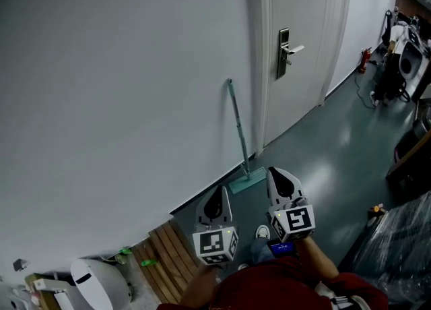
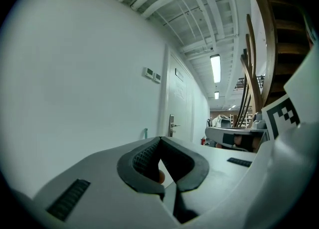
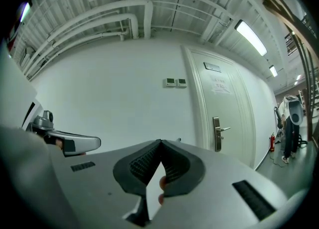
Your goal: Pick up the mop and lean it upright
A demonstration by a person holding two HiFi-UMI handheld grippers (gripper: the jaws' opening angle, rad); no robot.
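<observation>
Red clothing of the person is seen at the lower edge of the head view, nearest the camera. Just beyond it the left hand-held gripper and the right hand-held gripper are held side by side, each with its marker cube turned toward the camera. In both gripper views the jaws are shown brought together at their tips, with nothing caught between the pads; only wall and door are seen past them.

The mop is found ahead of both hand-held grippers and apart from them. Its flat head is set on the grey-green floor at the foot of the white wall, just beside the door. Its long axis is nearly vertical, and the handle top is tipped against the wall. The mop head lies between the two jaw lines, and the right hand-held gripper is judged slightly nearer.

Since the mop is already leant upright and neither hand-held gripper is on it, the task is judged complete or nearly so.
</observation>
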